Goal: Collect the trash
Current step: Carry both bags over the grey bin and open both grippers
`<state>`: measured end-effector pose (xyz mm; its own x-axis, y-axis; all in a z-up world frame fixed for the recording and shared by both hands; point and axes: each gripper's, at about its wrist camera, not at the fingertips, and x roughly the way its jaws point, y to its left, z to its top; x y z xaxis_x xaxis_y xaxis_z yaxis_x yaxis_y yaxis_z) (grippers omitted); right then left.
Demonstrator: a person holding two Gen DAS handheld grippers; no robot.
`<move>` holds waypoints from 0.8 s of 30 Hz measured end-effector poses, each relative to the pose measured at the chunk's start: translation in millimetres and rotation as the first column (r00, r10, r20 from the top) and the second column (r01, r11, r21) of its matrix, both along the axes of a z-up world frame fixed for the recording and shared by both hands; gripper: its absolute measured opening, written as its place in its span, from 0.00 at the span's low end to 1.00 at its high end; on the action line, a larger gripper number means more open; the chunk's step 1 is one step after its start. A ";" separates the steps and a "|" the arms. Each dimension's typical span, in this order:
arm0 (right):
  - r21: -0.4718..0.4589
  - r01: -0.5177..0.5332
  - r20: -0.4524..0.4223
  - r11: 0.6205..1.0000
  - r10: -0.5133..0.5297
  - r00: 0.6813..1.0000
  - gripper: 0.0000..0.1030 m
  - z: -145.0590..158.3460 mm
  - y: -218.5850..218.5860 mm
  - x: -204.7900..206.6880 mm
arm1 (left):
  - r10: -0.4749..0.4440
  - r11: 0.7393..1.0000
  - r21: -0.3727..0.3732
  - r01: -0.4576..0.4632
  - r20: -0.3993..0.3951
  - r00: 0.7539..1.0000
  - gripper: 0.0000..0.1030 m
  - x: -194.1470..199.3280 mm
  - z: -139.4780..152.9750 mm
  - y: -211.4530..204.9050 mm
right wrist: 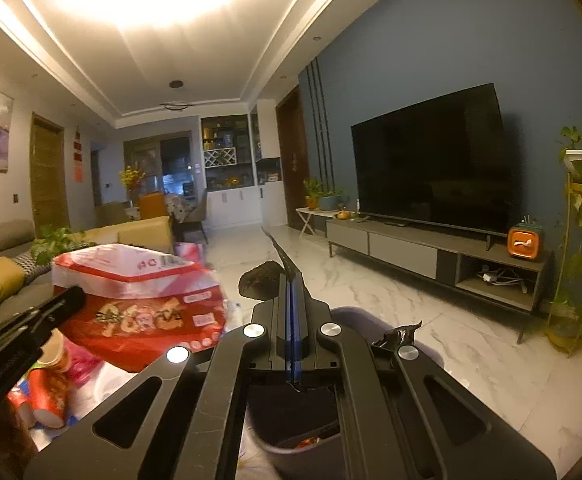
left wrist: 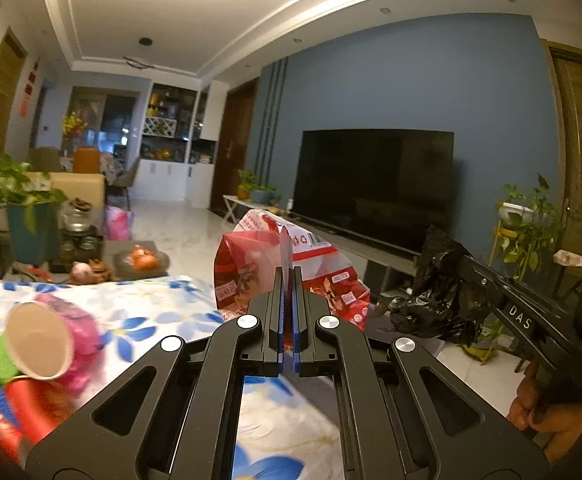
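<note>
left gripper [left wrist: 289, 280]: my jaws clamped on the edge of a red snack bag [left wrist: 291, 268], lifted clear of the flowered cloth [left wrist: 151, 300]. right gripper [right wrist: 293, 280]: pinched on the black bin liner [right wrist: 261, 282], bin [right wrist: 291, 446] just below. paper cups [left wrist: 39, 346] lie on the cloth. step, i judge: carrying the bag over. next: swing it above the liner's mouth, then let go.

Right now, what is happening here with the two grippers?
A person is collecting trash. The left gripper is shut on a red snack bag, held up above the flowered cloth. The right gripper is shut on the black trash bag over a grey bin. Paper cups lie on the cloth.
</note>
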<state>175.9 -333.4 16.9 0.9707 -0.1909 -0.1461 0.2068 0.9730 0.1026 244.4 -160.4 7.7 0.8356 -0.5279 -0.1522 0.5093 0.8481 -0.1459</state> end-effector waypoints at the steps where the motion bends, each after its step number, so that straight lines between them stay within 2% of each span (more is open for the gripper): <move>1: -0.001 0.006 -0.002 1.000 -0.006 1.000 0.01 -1.2 -3.1 2.5 | -0.009 1.000 0.003 0.009 -0.003 1.000 0.02 5.6 -1.8 -7.7; 8: 0.003 0.042 -0.020 0.999 -0.042 0.999 0.01 -11.3 -16.2 20.0 | -0.053 0.998 0.021 0.053 -0.027 0.998 0.02 31.8 -12.6 -41.8; 24: -0.001 0.064 -0.035 0.998 -0.064 0.997 0.01 -14.2 -13.2 32.5 | -0.072 0.997 0.035 0.075 -0.079 0.994 0.02 59.5 -27.7 -72.9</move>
<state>208.4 -346.6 2.7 0.9508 -0.2526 -0.1796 0.2723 0.9576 0.0944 303.9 -233.3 -20.0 0.7796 -0.5801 -0.2360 0.5588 0.8145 -0.1561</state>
